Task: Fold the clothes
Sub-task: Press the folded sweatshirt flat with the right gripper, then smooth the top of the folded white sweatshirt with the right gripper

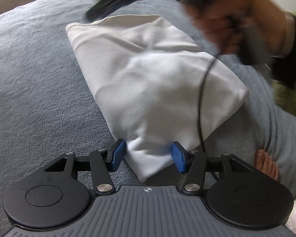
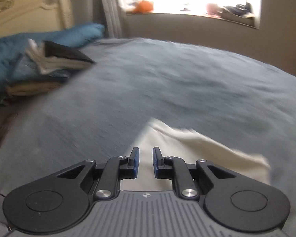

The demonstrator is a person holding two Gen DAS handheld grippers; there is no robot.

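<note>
**Folding a white garment on a grey-blue blanket**

Angled the left gripper (image 1: 149,157) downward over the near corner of the white garment (image 1: 148,83), blue pads (image 1: 118,154) standing apart on either side of that corner; could not tell whether they pressed the cloth. Blurred the right hand (image 1: 223,25) at the upper right of the left wrist view. Held the right gripper (image 2: 146,162) nearly closed, a narrow gap between the fingers, nothing gripped, pale cloth lying below. Lay folded into a long rectangle, lightly creased, diagonal across the blanket (image 1: 39,83). Left broad bare blanket beside and beyond it. Kept a stack of folded clothes (image 2: 49,65) well apart, near a blue pillow (image 2: 73,33). Showed a bare foot (image 1: 266,165) at the blanket's edge
</note>
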